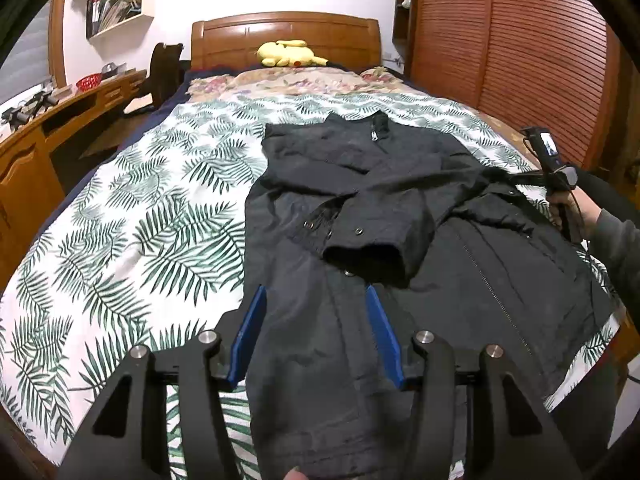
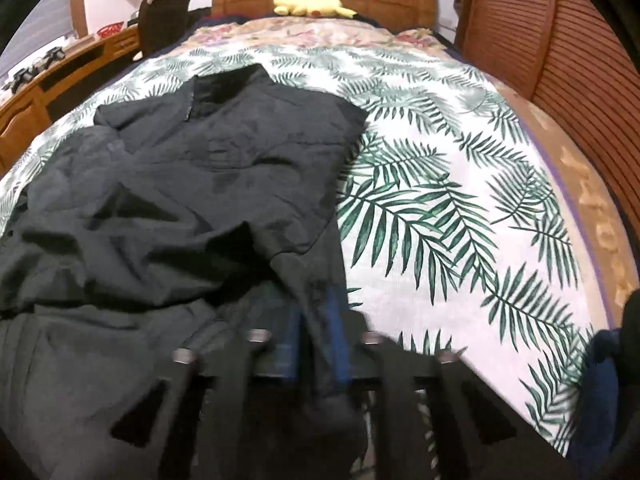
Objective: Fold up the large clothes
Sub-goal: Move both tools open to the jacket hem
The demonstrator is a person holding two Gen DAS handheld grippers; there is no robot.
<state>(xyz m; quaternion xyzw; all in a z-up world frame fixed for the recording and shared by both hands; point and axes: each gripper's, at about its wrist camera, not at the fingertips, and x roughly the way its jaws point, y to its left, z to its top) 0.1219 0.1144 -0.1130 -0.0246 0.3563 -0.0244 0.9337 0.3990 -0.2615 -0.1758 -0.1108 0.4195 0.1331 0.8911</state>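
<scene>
A black jacket (image 1: 400, 216) lies front up on the leaf-print bedspread (image 1: 140, 220), collar toward the headboard. Its left sleeve is folded across the chest, the cuff (image 1: 368, 256) just beyond my left gripper (image 1: 316, 296), which is open and empty above the jacket's lower left part. In the right wrist view the jacket (image 2: 180, 184) fills the left half, and my right gripper (image 2: 316, 312) is shut on a fold of the jacket's right edge; this view is motion-blurred. The right gripper also shows in the left wrist view (image 1: 556, 184), held by a hand at the jacket's right side.
A yellow plush toy (image 1: 290, 54) lies at the wooden headboard (image 1: 280, 32). A wooden desk (image 1: 48, 128) and a dark chair (image 1: 164, 68) stand left of the bed. A slatted wooden wardrobe (image 1: 520, 52) runs along the right side.
</scene>
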